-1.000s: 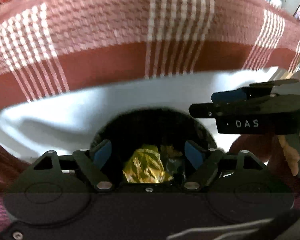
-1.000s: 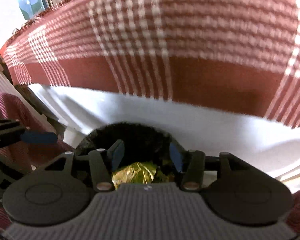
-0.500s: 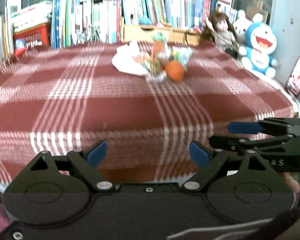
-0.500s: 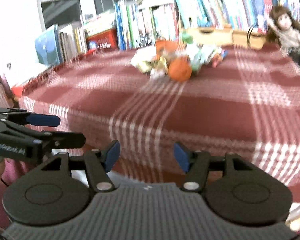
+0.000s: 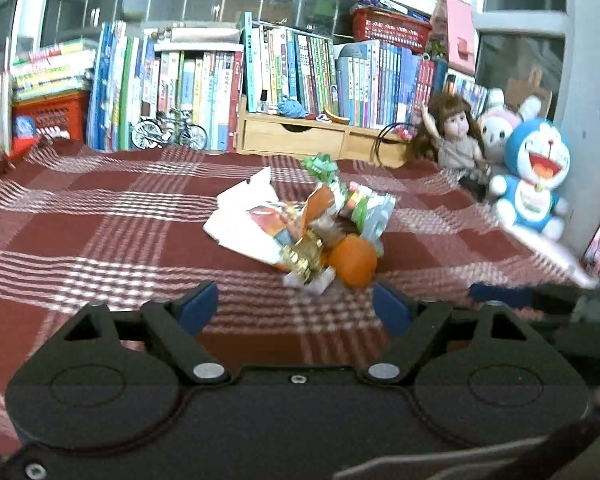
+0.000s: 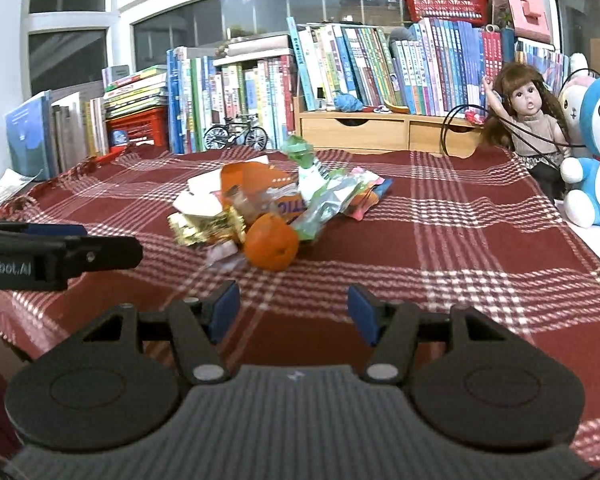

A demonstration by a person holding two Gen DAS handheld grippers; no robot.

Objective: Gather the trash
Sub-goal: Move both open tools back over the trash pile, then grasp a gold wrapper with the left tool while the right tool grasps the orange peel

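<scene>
While both claws hang short of the pile, I can weigh up the pickings. My left claw point(image 5: 294, 306) stands apart with nothing between its blue pads, having just narrowed a little; my right claw point(image 6: 293, 307) is likewise apart and empty. The trash pile point(image 5: 306, 226) sits mid-frame on the red checked desk point(image 5: 100, 240), just beyond the pads in both views. Its wrappers look light, crinkly and likely to slip or spring back, so I would pinch a bunched fold, not a flat face. The gold foil wrapper point(image 6: 206, 226) at the pile's near left edge offers such a ridge. The orange fruit point(image 6: 271, 247) touching it looks rounder, heavier and soft; I'd take it across its middle, gently.
</scene>
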